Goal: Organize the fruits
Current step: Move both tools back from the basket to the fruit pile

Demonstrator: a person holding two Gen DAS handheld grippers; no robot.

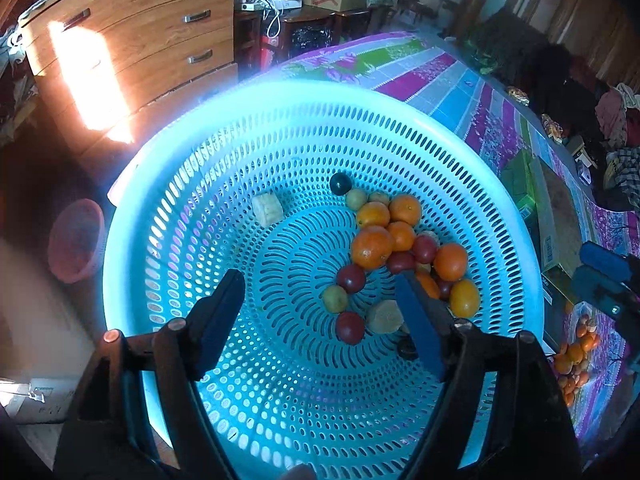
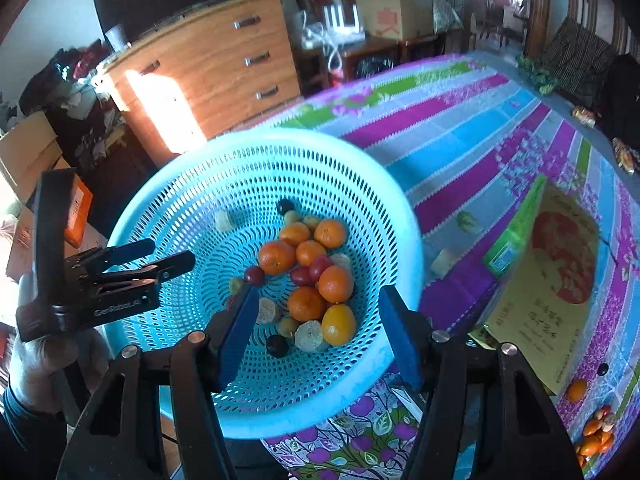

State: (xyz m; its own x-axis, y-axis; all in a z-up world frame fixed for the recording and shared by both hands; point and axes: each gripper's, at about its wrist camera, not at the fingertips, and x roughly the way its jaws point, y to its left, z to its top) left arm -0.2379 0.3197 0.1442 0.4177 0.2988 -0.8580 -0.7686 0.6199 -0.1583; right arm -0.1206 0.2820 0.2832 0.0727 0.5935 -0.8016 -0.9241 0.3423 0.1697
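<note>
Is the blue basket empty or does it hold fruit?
Not empty. The blue basket holds a pile of fruit on its floor, though much of the floor is bare.

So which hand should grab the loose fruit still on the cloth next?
Probably right. The right tongs are open and empty, on the basket's side nearest the loose fruit pile. The left tongs, also open, hover over the basket's far side.

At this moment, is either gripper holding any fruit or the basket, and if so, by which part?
Nothing is held. The left gripper and the right gripper both stand open above the blue basket, with no fruit between their pads.
</note>
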